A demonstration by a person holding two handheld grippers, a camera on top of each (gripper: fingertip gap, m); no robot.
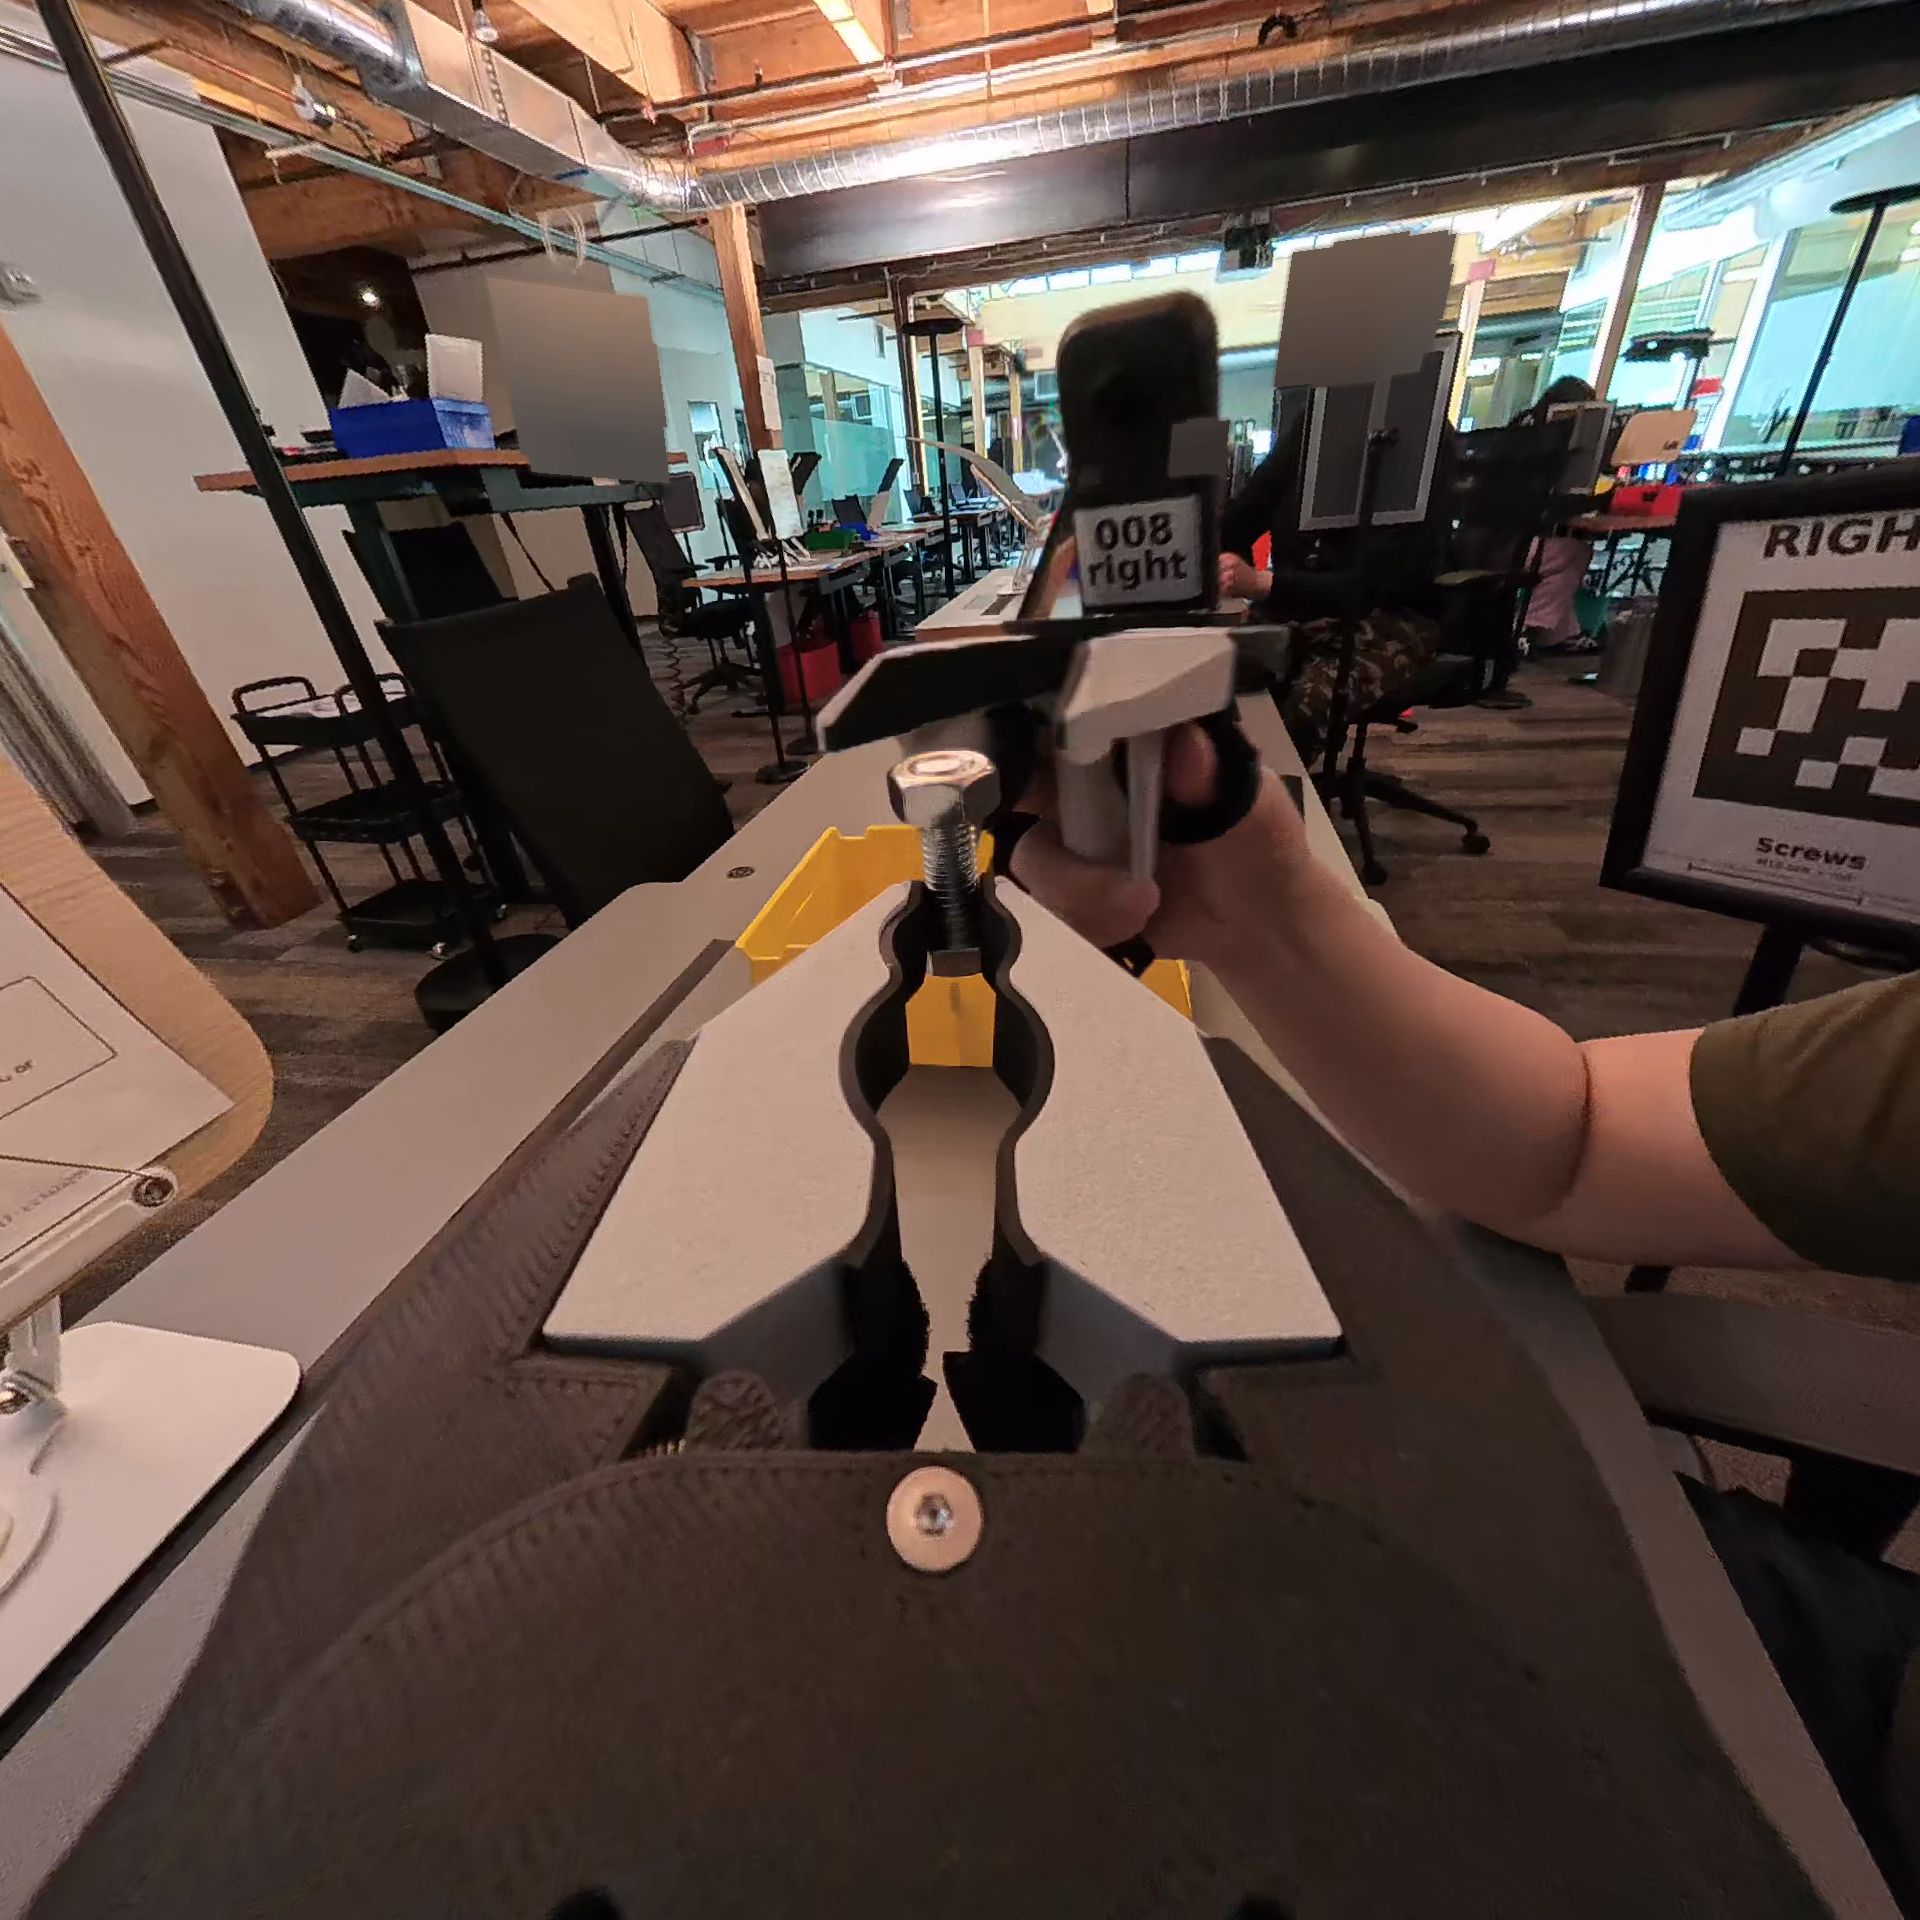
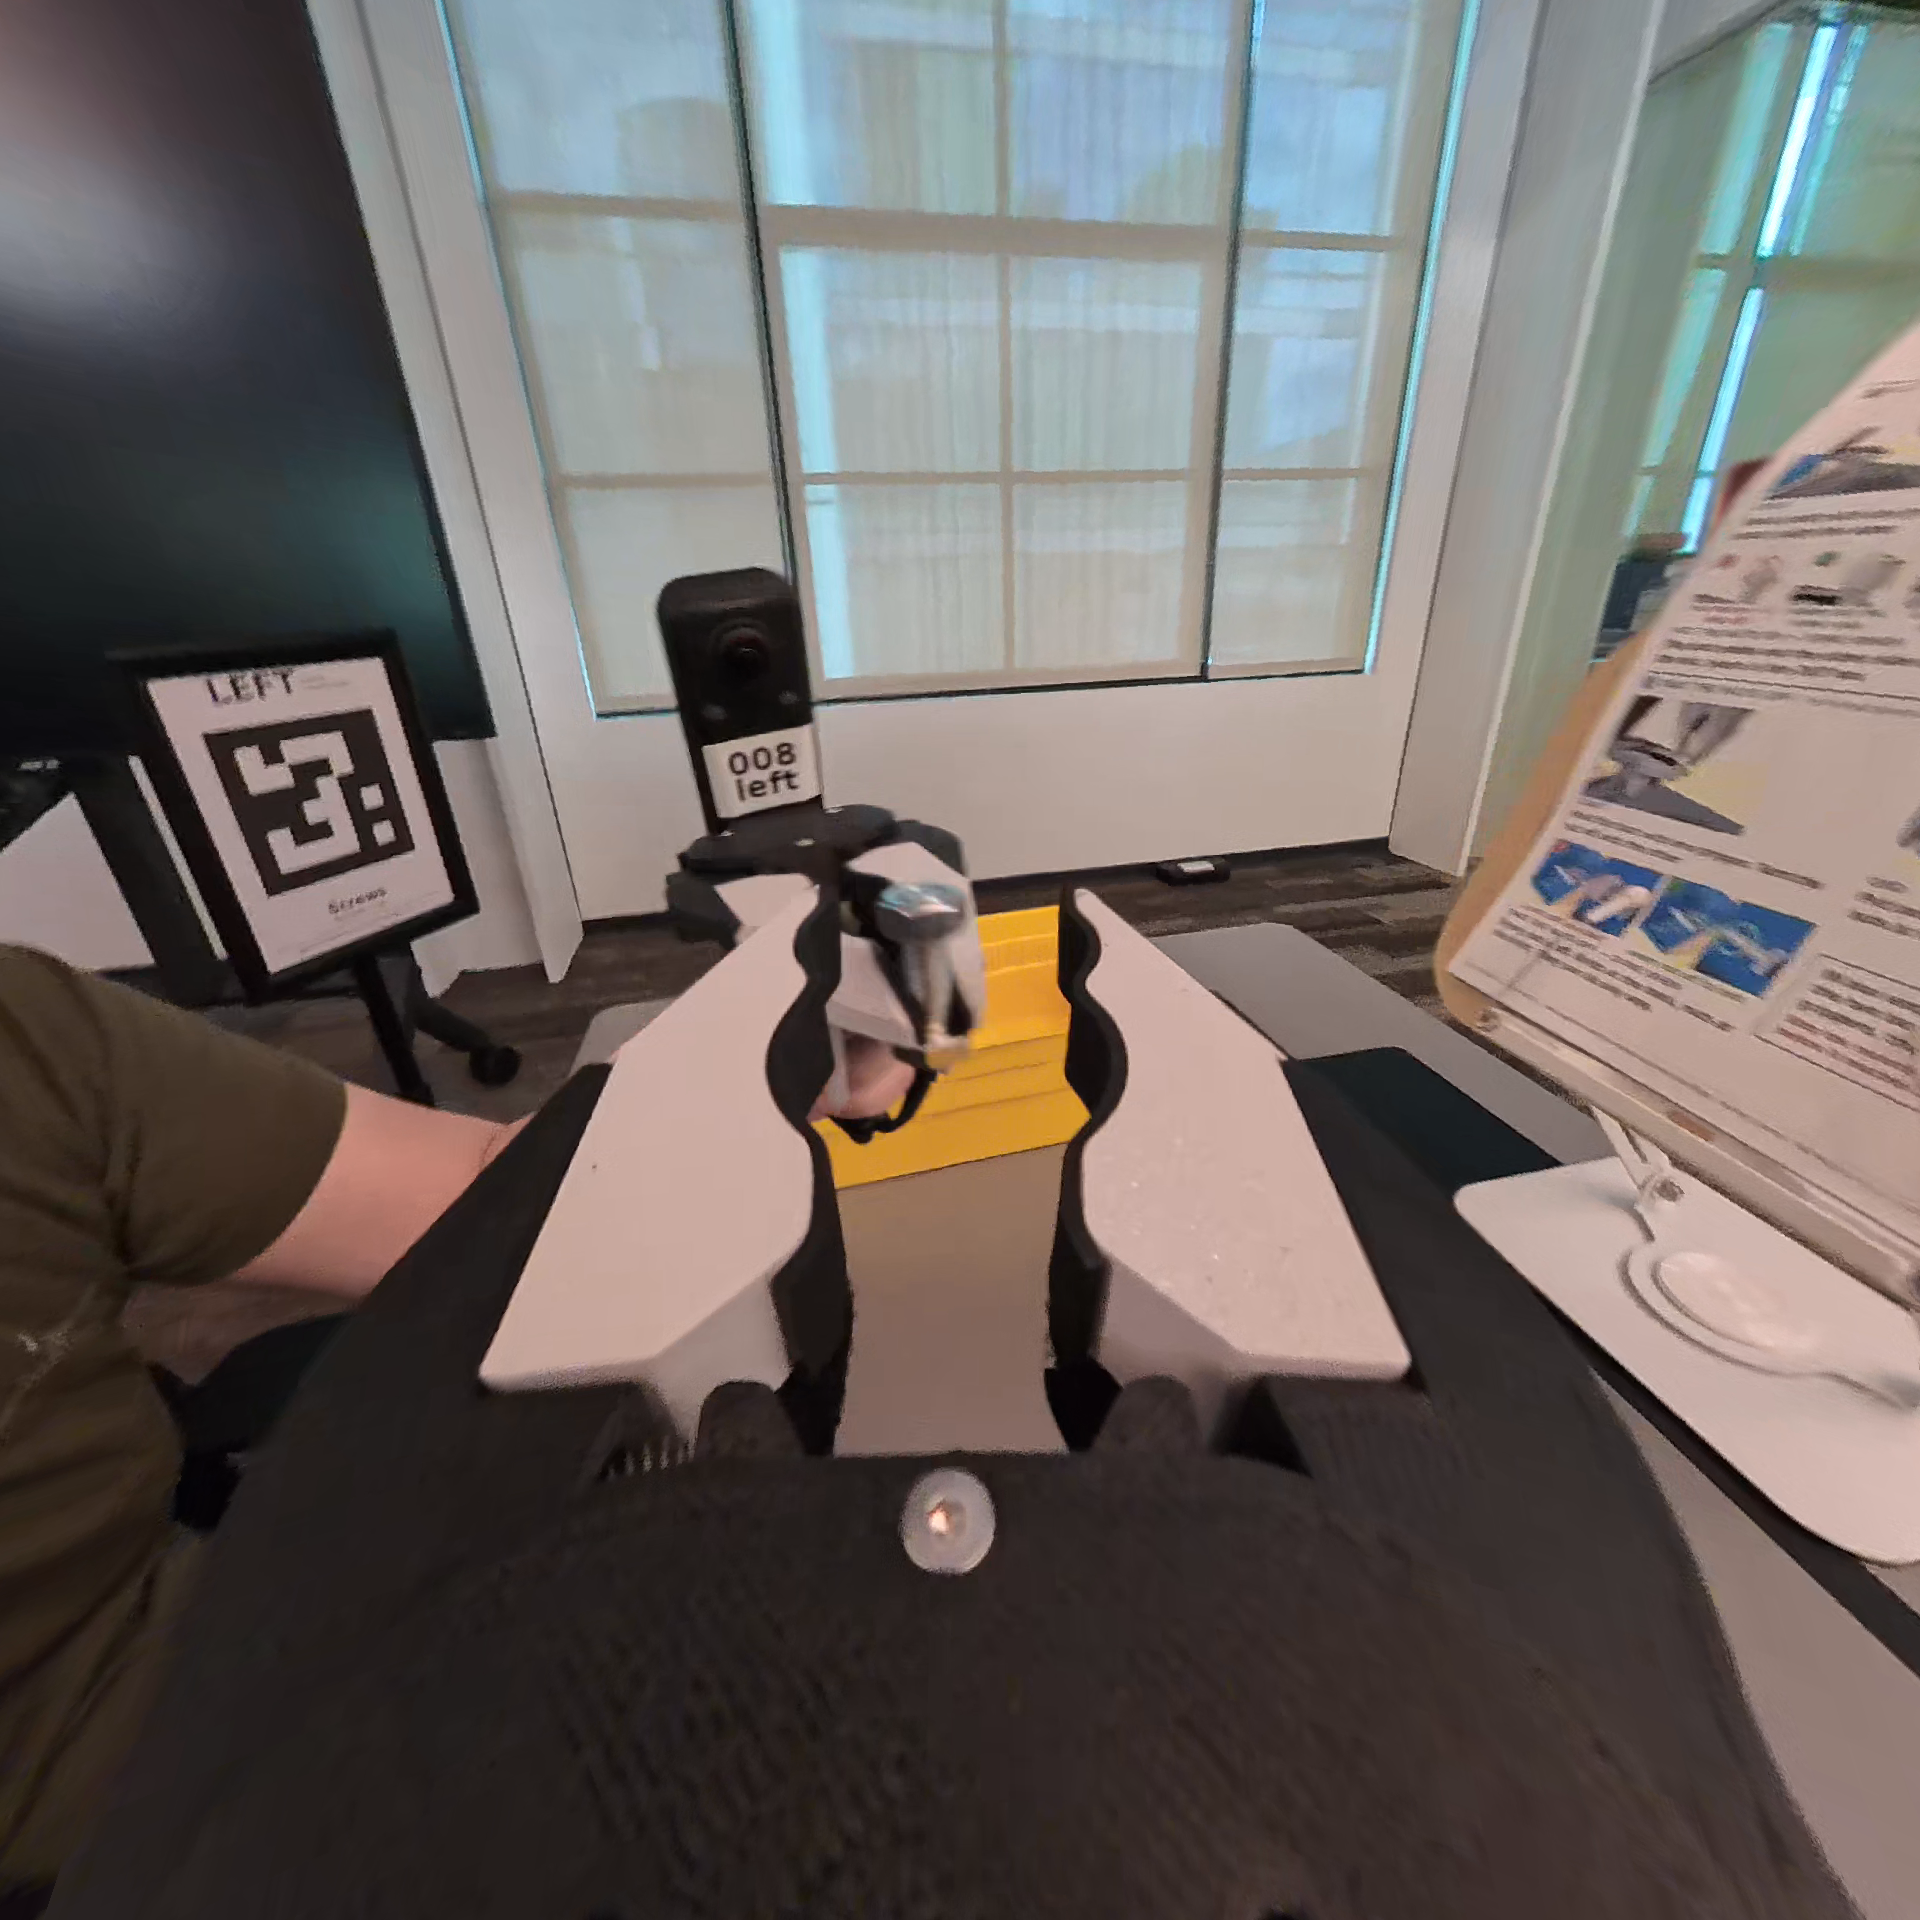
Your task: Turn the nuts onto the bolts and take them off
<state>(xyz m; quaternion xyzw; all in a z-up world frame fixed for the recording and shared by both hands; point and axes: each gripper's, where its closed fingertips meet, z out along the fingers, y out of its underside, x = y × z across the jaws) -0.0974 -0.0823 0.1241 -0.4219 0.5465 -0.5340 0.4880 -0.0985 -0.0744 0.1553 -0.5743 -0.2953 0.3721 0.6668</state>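
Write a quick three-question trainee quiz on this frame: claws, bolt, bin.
1. True or false: the right claw grips the hex bolt.
2. Which end of the hex bolt points up? A) head B) threaded tip
3. Fill in: the bin on the table beyond the left claw is ___.

Key: 1 false, the left claw holds it by the thread and the right claw is open and empty; 2 A; 3 yellow.

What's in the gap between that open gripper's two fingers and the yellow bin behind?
In the right wrist view, the bolt, clamped in the left gripper, sits between the right gripper and the yellow bin.
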